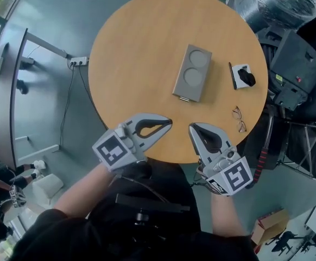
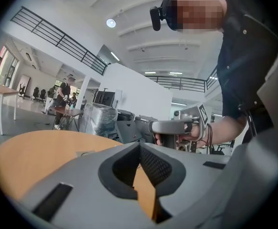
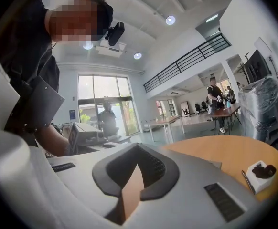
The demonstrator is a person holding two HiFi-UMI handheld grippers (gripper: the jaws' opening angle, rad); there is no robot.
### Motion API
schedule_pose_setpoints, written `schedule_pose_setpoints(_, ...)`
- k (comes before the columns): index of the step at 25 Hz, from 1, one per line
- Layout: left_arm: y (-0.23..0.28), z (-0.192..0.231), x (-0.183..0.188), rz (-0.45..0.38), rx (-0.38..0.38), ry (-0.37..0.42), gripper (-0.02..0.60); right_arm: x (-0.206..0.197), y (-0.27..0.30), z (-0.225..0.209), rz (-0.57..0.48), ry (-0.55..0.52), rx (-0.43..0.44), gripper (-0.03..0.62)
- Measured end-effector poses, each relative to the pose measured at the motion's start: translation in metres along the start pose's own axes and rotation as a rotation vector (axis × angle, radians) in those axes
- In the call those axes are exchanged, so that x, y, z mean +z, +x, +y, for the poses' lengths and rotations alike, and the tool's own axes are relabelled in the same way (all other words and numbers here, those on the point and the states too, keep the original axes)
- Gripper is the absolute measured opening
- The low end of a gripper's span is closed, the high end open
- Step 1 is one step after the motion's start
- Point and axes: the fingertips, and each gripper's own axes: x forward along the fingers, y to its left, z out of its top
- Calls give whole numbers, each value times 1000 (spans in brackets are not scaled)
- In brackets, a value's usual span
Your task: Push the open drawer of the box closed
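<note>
Approach step: the left gripper [image 1: 168,124] and right gripper [image 1: 192,127], jaws closed and empty, are hovering at the round wooden table's [image 1: 131,64] near edge, well apart from the grey rectangular box [image 1: 193,72], whose slightly protruding drawer [image 1: 185,98] is probably needing a forward push.

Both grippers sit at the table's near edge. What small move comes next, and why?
Probably advance the right gripper toward the box's near end, where the drawer seems to stick out slightly. It and the left gripper are shut, empty and short of the box; the right lies nearer.
</note>
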Motion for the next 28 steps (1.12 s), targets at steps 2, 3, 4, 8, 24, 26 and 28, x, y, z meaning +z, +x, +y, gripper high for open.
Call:
schedule_pose_setpoints(2,-8,-8,16,-3,-2,12,34,14,-6,11,-10,-20,-3,17)
schedule_pose_setpoints(3,-11,-11,23,-4,-1,18,34,21,-9,16,-16,-29,-7,17)
schedule_pose_setpoints(4,-15,-15,31,-7,-1,26,34,28,-13,22,-25,-35,-12,17)
schedule_pose_setpoints(8,-29,-36,64,-47,-12,59,34,56,-29,44,-49,-63,-31,17)
schedule_pose_setpoints(24,-69,-118,125,-74,-65,143,34,120,-76,131,-100,-175,-48,15)
schedule_pose_setpoints(26,-75,-124,128,-72,-68,144,34,124,-79,139,-102,-167,-52,15)
schedule_pose_setpoints(28,-80,-128,132,-76,-67,144,34,128,-82,145,-103,-168,-55,15)
